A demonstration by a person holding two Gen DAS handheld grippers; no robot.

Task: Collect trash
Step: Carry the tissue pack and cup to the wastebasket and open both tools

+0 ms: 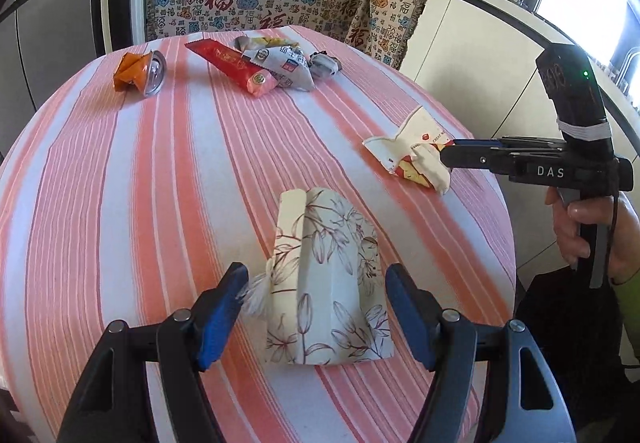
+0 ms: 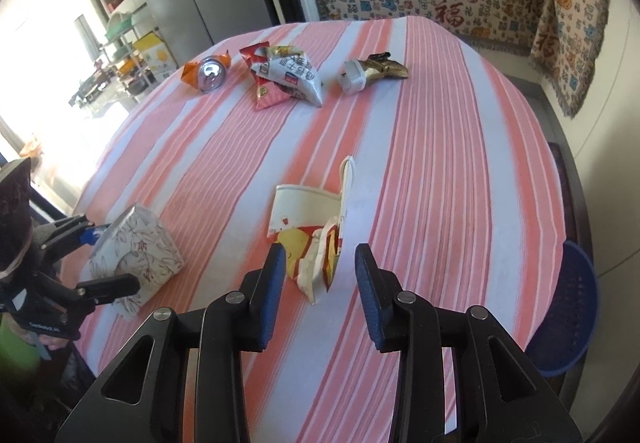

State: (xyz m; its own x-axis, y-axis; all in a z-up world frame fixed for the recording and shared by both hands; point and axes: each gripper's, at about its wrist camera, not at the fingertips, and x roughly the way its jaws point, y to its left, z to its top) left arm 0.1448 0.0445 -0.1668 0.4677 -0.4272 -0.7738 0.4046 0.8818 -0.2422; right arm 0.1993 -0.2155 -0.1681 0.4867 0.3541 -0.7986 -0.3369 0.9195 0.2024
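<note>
Trash scattered on a round table with pink-and-white striped cloth; floral tissue pack near the table's near edge, lying between the spread fingers of the left gripper, jaws wide, blue pads just beside the pack on both sides, contact not clear; white tissue tuft sticks out at the pack's left side by the left pad; in the right wrist view the same pack sits at the table's left edge with the left gripper around it; crushed paper cup, white with red and yellow print, near the right edge, its lower end between the right gripper's open fingers, jaws at medium width, not closed on it; right gripper tips sit at the cup in the left wrist view; at the far edge: crushed orange can, red wrapper, grey-white snack bag, and a small gold-and-white crumpled piece; blue basket beside the table's right edge.
</note>
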